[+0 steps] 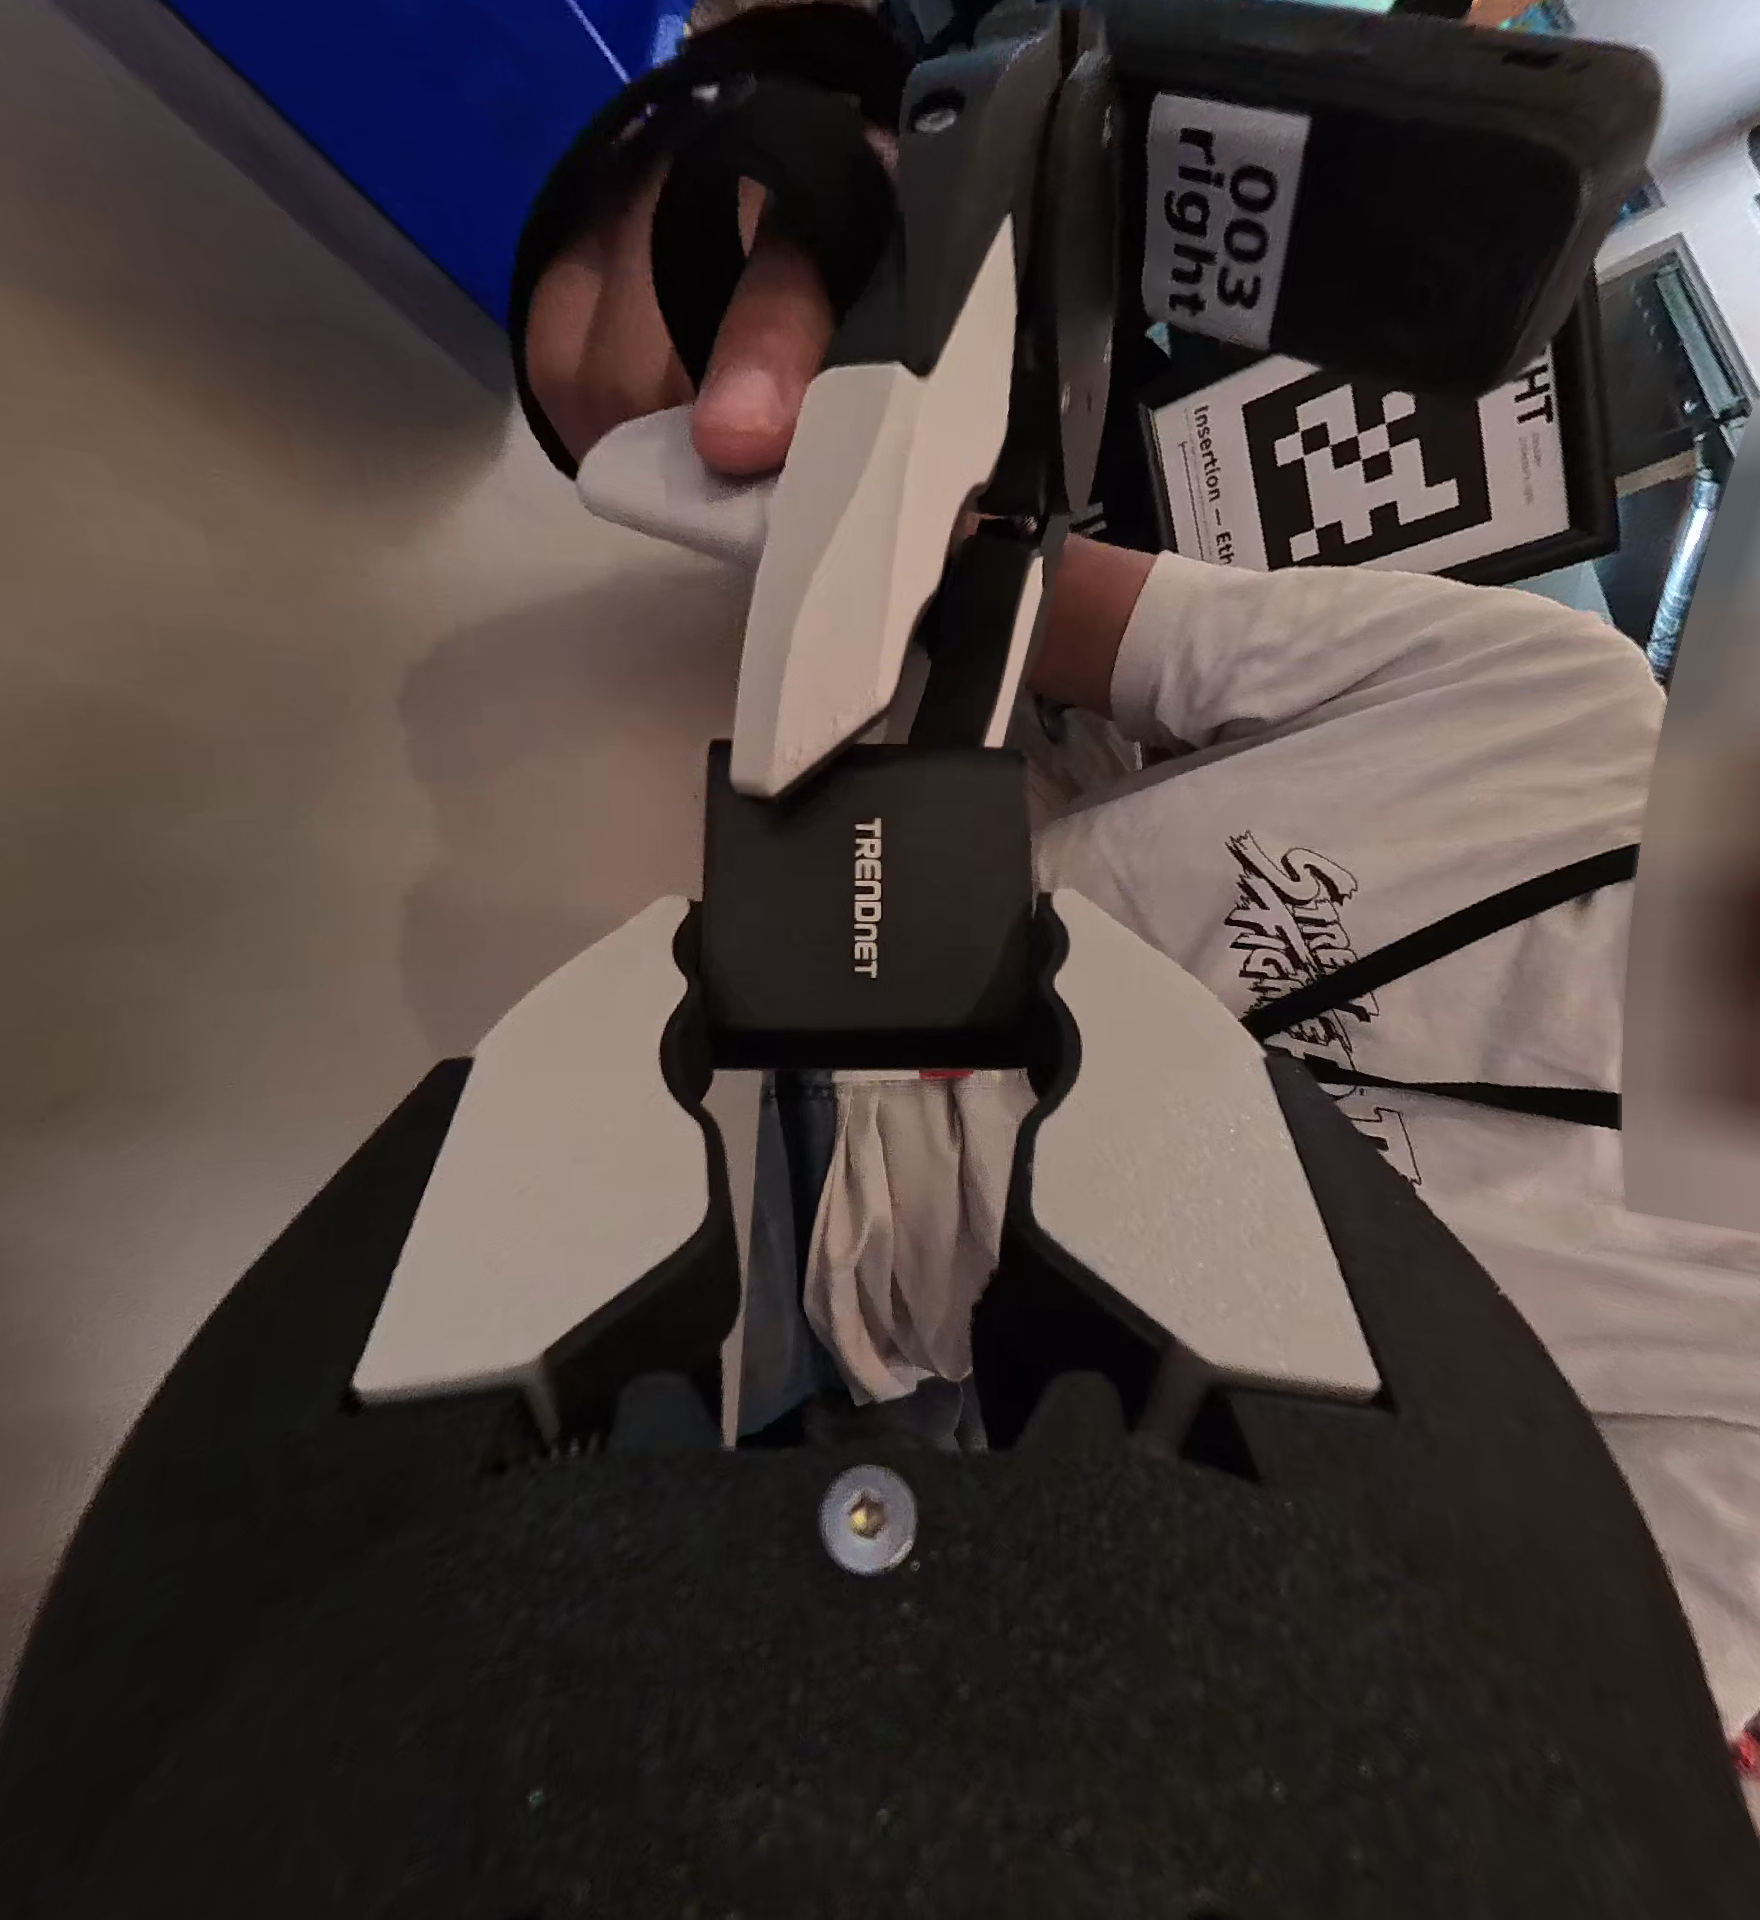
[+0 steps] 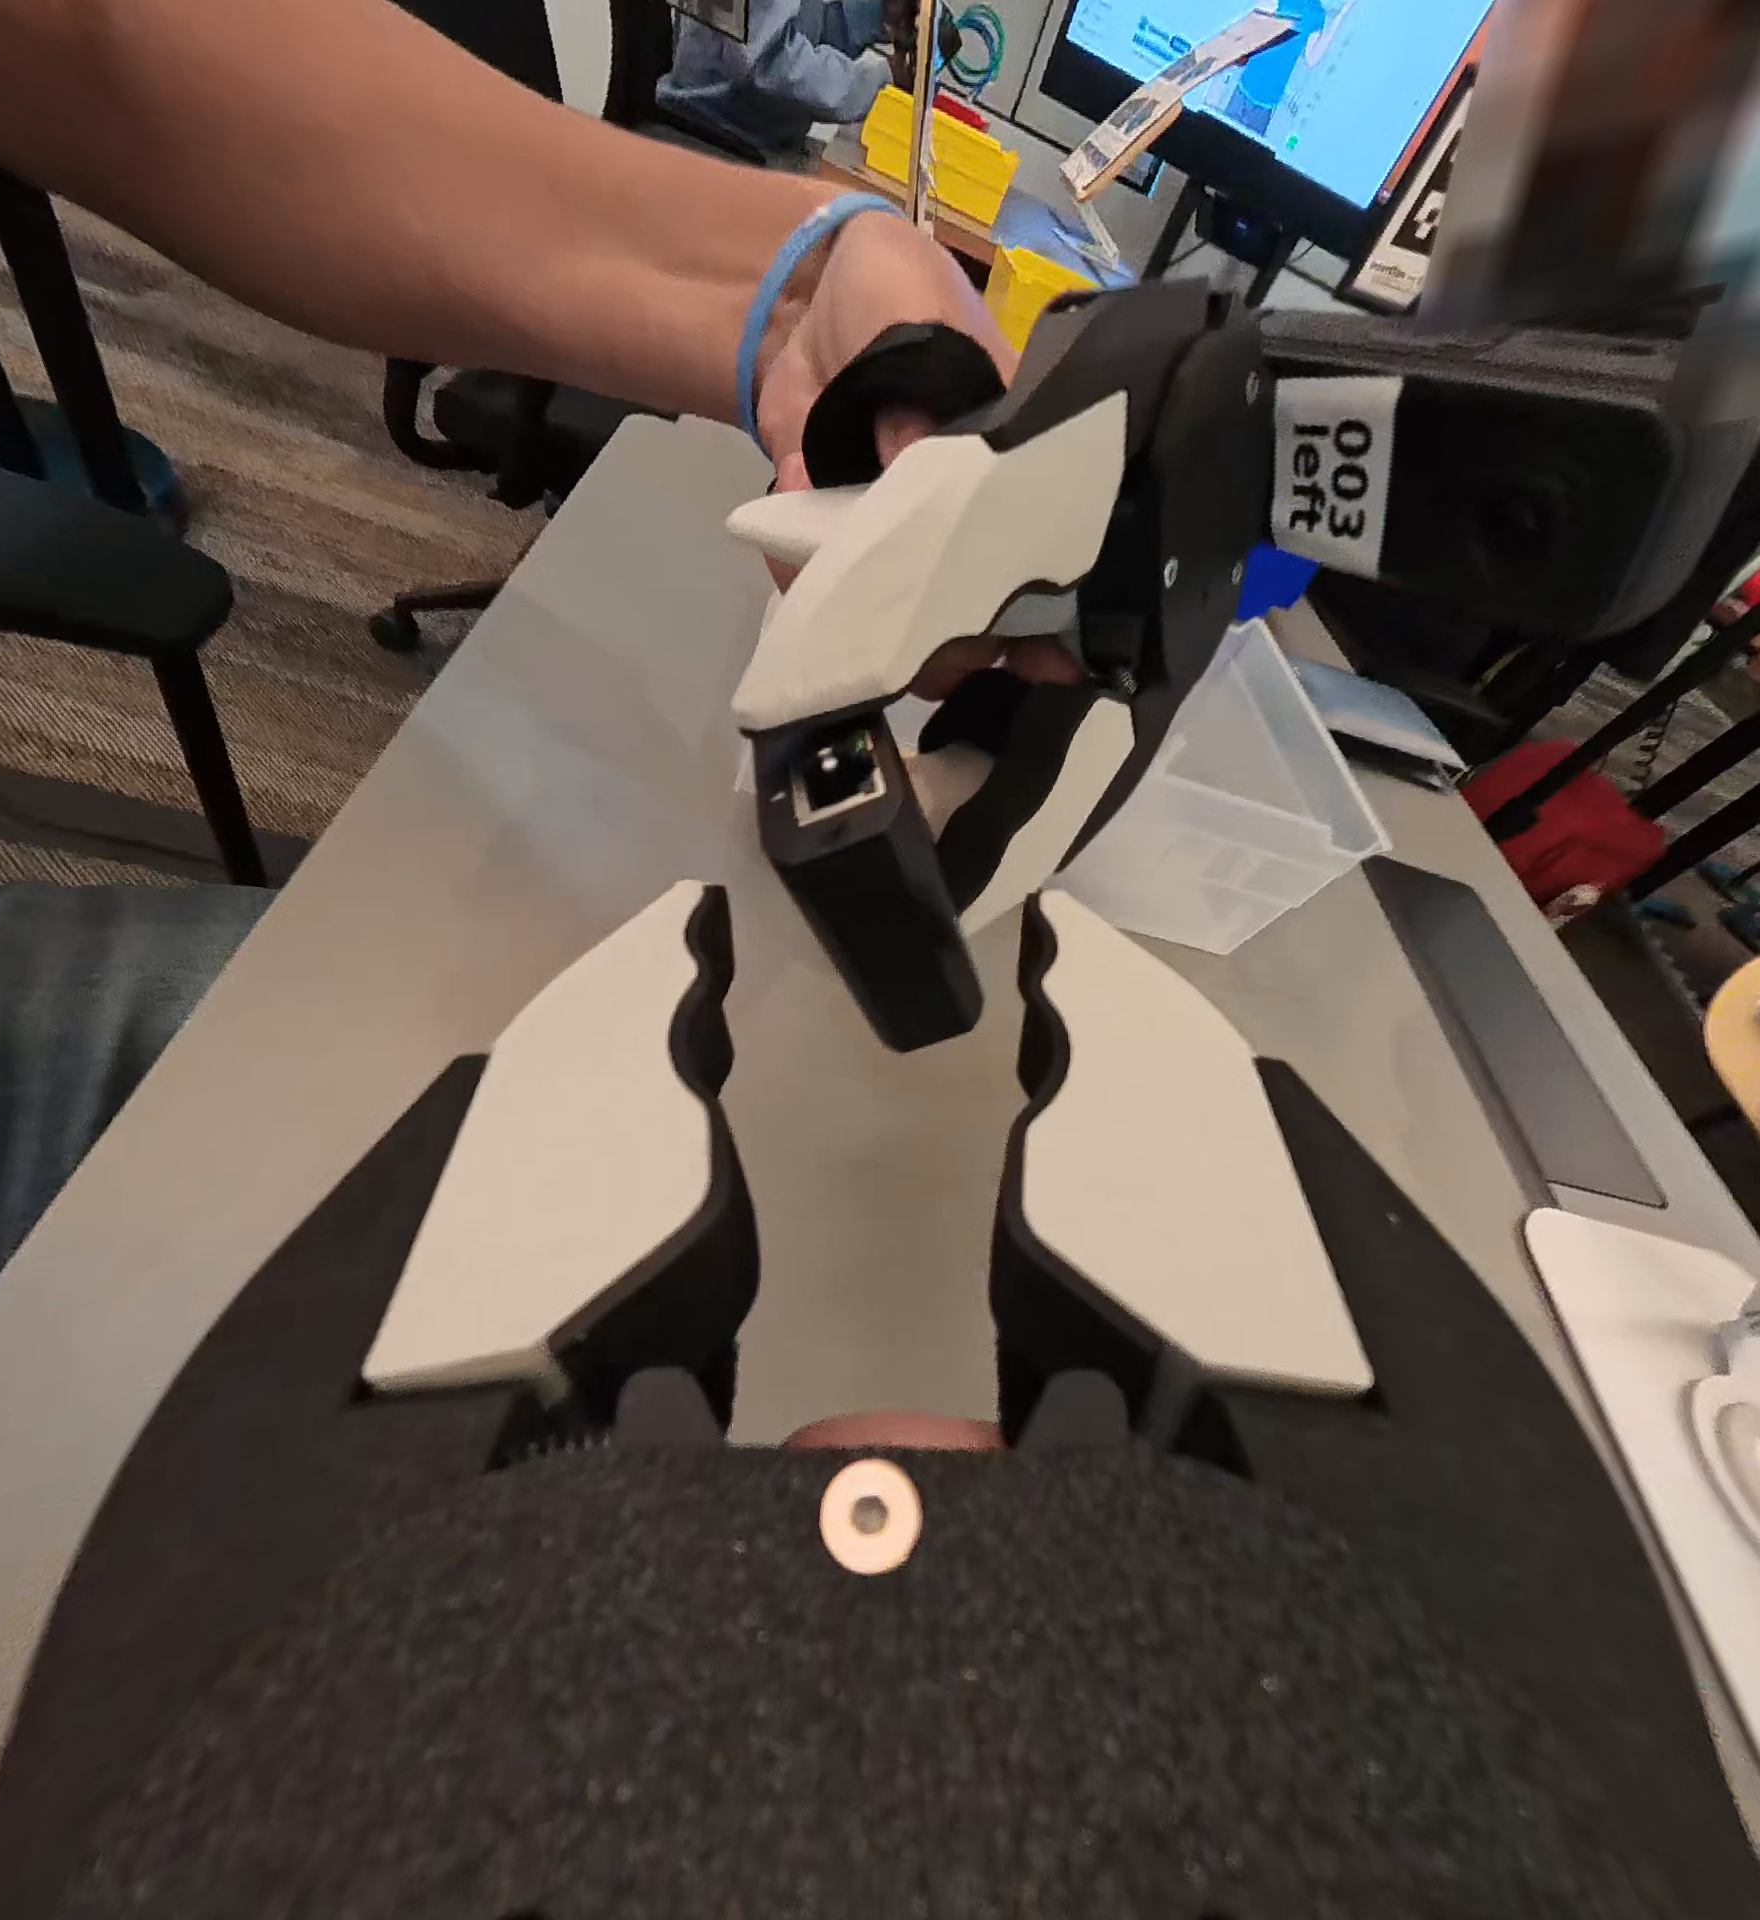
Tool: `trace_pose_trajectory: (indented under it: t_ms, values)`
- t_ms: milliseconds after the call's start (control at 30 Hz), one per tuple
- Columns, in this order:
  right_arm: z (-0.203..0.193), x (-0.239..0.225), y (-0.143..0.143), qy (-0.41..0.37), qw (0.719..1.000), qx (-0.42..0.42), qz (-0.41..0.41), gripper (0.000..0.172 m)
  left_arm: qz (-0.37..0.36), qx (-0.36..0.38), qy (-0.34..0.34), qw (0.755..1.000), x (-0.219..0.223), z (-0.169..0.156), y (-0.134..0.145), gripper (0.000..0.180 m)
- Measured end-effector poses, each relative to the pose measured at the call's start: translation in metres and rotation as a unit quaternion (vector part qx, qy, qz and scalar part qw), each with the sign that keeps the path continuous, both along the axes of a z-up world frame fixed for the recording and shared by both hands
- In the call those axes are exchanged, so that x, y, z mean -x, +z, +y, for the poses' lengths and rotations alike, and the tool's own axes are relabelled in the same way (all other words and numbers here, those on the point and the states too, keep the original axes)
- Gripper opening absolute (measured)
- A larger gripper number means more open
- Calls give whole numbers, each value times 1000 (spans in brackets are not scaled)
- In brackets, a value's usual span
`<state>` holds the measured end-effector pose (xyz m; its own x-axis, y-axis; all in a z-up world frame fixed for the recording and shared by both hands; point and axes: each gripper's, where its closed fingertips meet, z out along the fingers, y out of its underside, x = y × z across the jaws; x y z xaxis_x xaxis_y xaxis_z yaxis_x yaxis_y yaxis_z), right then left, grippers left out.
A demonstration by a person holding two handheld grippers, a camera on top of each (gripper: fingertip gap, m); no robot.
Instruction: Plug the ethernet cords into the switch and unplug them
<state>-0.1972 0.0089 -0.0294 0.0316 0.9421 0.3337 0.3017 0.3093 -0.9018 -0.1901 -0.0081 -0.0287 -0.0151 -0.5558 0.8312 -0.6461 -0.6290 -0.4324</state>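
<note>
My left gripper [image 1: 865, 966] is shut on a small black switch [image 1: 855, 914], with both pads pressed on its sides. It holds the switch above the table. In the right wrist view the left gripper [image 2: 855, 790] holds the switch [image 2: 876, 914] tilted, with an empty ethernet port [image 2: 834, 784] facing the camera. My right gripper [image 2: 871, 966] is open. Its fingers stand on either side of the switch's lower end with a gap on each side. The right gripper also shows in the left wrist view [image 1: 897, 727] at the switch's far end. No ethernet cord is in view.
A grey table [image 2: 543, 727] lies below both grippers. A clear plastic container [image 2: 1240, 821] lies on it at the right. A white device [image 2: 1686, 1403] sits near the right edge. Chairs [image 2: 45, 561] stand at the left; a monitor [image 2: 1271, 83] and yellow bins [image 2: 938, 145] stand behind. The tips of both grippers are at nearly the same place.
</note>
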Motion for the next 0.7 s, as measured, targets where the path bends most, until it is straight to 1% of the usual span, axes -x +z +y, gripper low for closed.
trace_pose_trajectory:
  t_ms: [100,300,433,567,700]
  values:
    - [-4,5,-1,5,999,-30,-15,49,13,-1,-8,1000,-6,-6,-5,59]
    - [-21,9,-4,24,996,-79,-17,38,5,20,-32,999,-20,-14,-10,59]
    - [-25,7,-8,28,996,-85,-25,36,5,20,-56,998,-27,-22,-11,59]
    - [-24,1,-11,27,996,-85,-26,32,-15,16,-80,997,-33,-29,-4,59]
    - [-28,-3,-8,29,995,-94,-4,26,-35,12,-98,995,-37,-34,0,58]
